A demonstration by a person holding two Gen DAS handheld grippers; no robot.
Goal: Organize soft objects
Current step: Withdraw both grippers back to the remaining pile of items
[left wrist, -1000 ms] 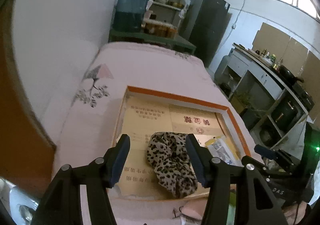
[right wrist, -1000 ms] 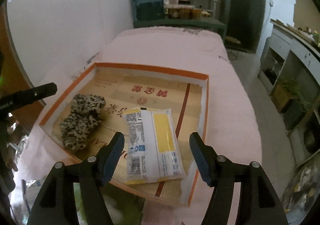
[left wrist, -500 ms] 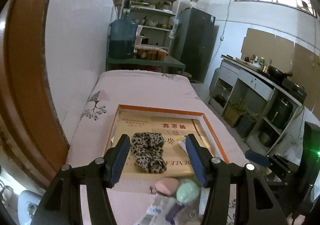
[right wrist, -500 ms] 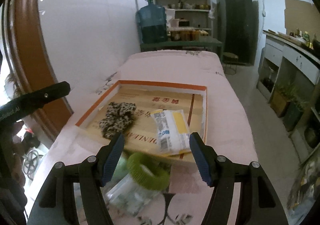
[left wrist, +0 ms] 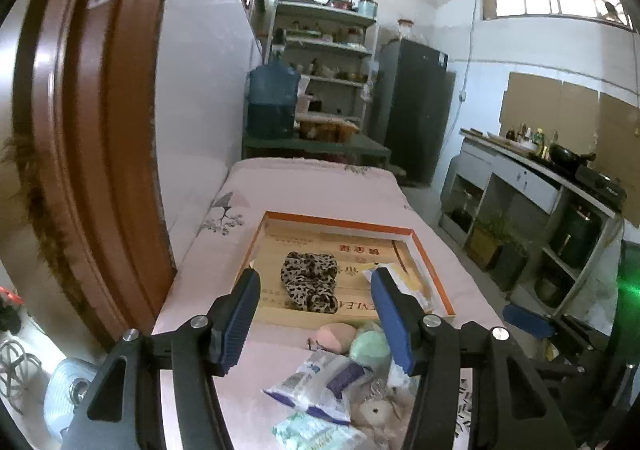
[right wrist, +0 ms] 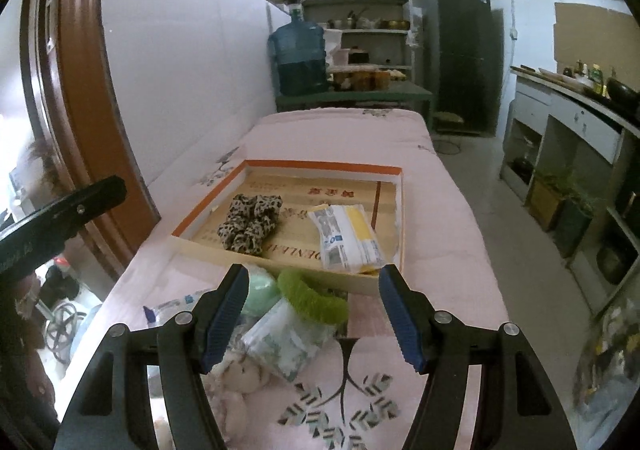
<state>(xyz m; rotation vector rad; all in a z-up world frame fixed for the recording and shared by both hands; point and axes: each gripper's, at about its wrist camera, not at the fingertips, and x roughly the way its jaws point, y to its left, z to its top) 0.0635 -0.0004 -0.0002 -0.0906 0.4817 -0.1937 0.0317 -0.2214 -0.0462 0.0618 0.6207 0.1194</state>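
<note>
An orange-rimmed cardboard tray point(left wrist: 280, 215) point(right wrist: 320, 165) lies on the pink bed. In it are a leopard scrunchie point(left wrist: 310, 280) point(right wrist: 250, 223) and a yellow-white packet point(right wrist: 346, 236) point(left wrist: 408, 286). In front of the tray lies a pile: pink sponge point(left wrist: 336, 336), green sponge point(left wrist: 370, 344) point(right wrist: 260, 290), green scrunchie point(right wrist: 312, 300), blue-white pack point(left wrist: 316, 384), tissue pack point(right wrist: 286, 338), plush toy point(right wrist: 236, 382). My left gripper point(left wrist: 316, 320) and right gripper point(right wrist: 312, 316) are both open and empty, held above the pile, short of the tray.
A brown door frame point(left wrist: 92, 153) stands at the left. A green table with a water jug point(right wrist: 298, 57) and shelves stand at the bed's far end, by a dark fridge point(right wrist: 460, 49). A kitchen counter point(left wrist: 540, 169) runs along the right.
Both grippers have pulled back and up from the tray. The pile of soft objects in front of the tray has come into view. Both stay open.
</note>
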